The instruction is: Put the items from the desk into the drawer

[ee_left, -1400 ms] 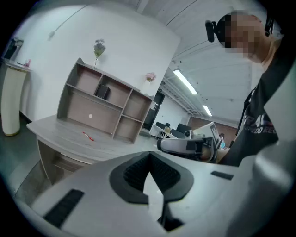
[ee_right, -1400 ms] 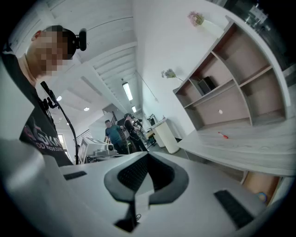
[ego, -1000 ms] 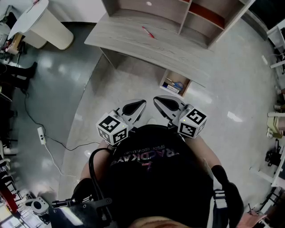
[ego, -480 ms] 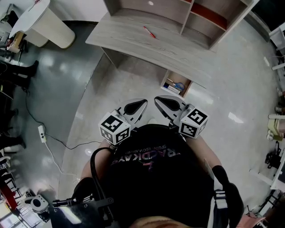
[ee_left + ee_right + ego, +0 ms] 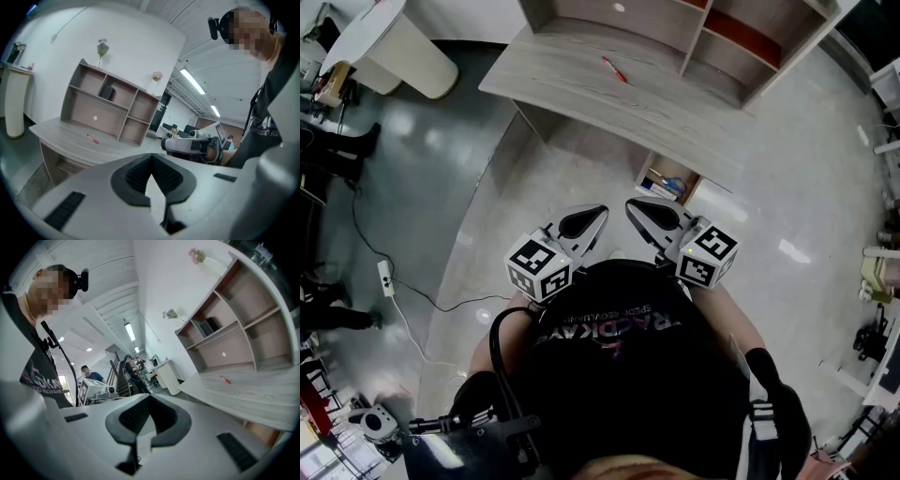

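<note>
Far ahead, a pale wooden desk [image 5: 581, 89], with an open-fronted shelf unit [image 5: 694, 33] along its far edge. Under the desk's near right edge, a drawer [image 5: 645, 174] pulled open, small items inside. Nearer, well short of the desk and close against the body, left gripper [image 5: 583, 223] and right gripper [image 5: 651, 215] side by side, jaws of each pressed together with nothing between. On the desktop, just near of the shelf unit, one red pen [image 5: 614, 68], untouched.

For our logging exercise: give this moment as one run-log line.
left gripper: shut, empty | right gripper: shut, empty | slim red pen: on pale wooden desk | open wooden drawer: items inside
</note>
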`<state>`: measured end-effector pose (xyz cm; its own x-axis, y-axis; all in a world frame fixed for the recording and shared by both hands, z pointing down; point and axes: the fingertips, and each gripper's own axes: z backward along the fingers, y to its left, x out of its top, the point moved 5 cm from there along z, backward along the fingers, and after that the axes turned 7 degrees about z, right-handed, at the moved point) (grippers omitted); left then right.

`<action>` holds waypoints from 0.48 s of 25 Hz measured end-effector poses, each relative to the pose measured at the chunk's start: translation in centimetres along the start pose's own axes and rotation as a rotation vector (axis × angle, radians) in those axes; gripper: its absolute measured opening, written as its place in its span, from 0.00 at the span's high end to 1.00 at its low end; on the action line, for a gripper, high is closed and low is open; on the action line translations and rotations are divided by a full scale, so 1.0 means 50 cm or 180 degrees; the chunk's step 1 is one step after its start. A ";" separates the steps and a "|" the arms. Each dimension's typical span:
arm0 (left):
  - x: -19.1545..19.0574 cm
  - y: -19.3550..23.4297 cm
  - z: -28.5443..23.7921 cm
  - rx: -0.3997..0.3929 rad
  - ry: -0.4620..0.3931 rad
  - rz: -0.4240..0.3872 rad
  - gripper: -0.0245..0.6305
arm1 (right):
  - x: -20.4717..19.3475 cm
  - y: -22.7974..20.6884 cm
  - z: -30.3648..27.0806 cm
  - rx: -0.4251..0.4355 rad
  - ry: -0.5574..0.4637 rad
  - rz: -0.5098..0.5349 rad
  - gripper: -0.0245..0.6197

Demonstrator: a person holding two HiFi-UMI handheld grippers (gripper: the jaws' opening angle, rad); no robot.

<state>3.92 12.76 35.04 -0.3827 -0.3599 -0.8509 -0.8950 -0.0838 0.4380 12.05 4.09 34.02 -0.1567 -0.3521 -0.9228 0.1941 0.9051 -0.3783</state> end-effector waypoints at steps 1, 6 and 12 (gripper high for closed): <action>0.001 0.002 -0.003 -0.0001 0.0006 0.0009 0.95 | 0.001 -0.003 -0.001 -0.0002 0.0003 0.0008 0.94; 0.008 0.012 -0.016 0.0014 0.0039 0.0005 0.95 | 0.002 -0.022 -0.001 -0.0019 -0.0017 -0.0037 0.94; 0.030 0.033 -0.012 0.0008 0.0024 0.0001 0.95 | 0.015 -0.026 -0.011 -0.0094 -0.0055 -0.0018 0.94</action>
<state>1.98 11.54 34.67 -0.3813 -0.3669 -0.8485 -0.8954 -0.0815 0.4377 11.17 2.79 33.84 -0.1410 -0.3611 -0.9218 0.1646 0.9096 -0.3815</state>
